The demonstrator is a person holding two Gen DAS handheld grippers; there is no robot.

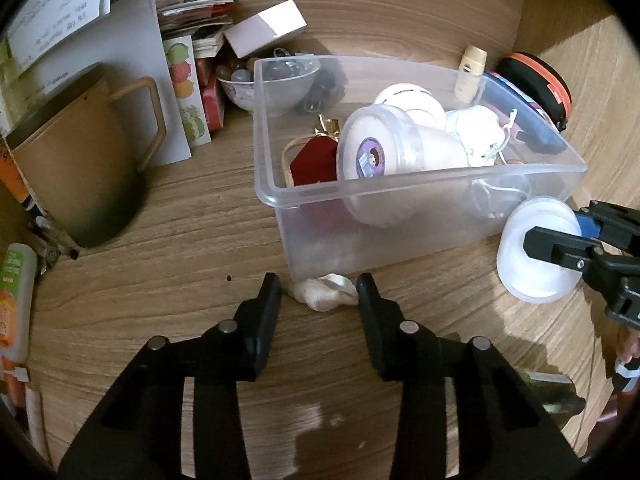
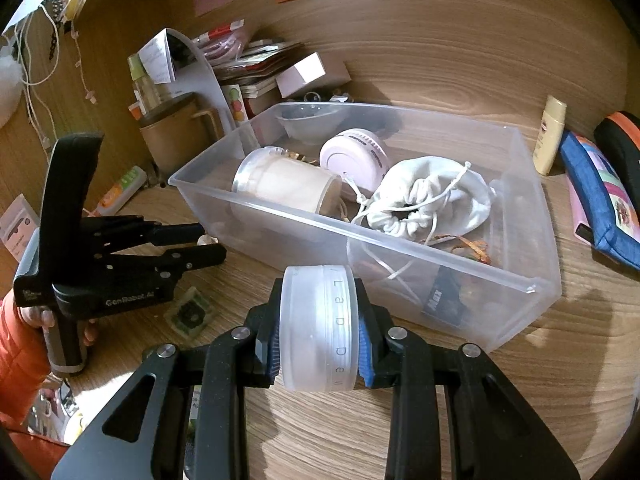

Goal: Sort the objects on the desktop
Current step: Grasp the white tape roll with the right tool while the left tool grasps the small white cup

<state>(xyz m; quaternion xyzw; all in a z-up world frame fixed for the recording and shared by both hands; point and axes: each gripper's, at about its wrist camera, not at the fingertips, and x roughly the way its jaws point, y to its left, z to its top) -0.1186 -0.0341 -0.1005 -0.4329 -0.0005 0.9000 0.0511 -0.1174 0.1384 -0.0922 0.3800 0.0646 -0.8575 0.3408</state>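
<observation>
A clear plastic bin (image 1: 276, 196) (image 2: 400, 240) stands on the wooden desk. In it lie a candle jar (image 1: 384, 152), a white drawstring pouch (image 2: 432, 196), a pink round case (image 2: 352, 156) and a red piece. A small white lumpy object (image 1: 324, 298) lies on the desk against the bin's near corner. My left gripper (image 1: 320, 284) (image 2: 208, 242) straddles it: the right fingertip touches it and a sliver of gap shows at the left one. My right gripper (image 2: 318, 294) (image 1: 560, 240) is shut on a frosted white round jar (image 2: 318, 332) (image 1: 536, 252), held just outside the bin's wall.
A brown mug (image 1: 80, 168), a bowl (image 1: 276, 88), a pink box (image 1: 266, 28) and stacked papers crowd the back left. A cream bottle (image 1: 472, 74), an orange-black case (image 1: 536, 80) and a blue pouch (image 2: 600, 208) lie behind and beside the bin. An orange sleeve (image 2: 20, 340) holds the left gripper.
</observation>
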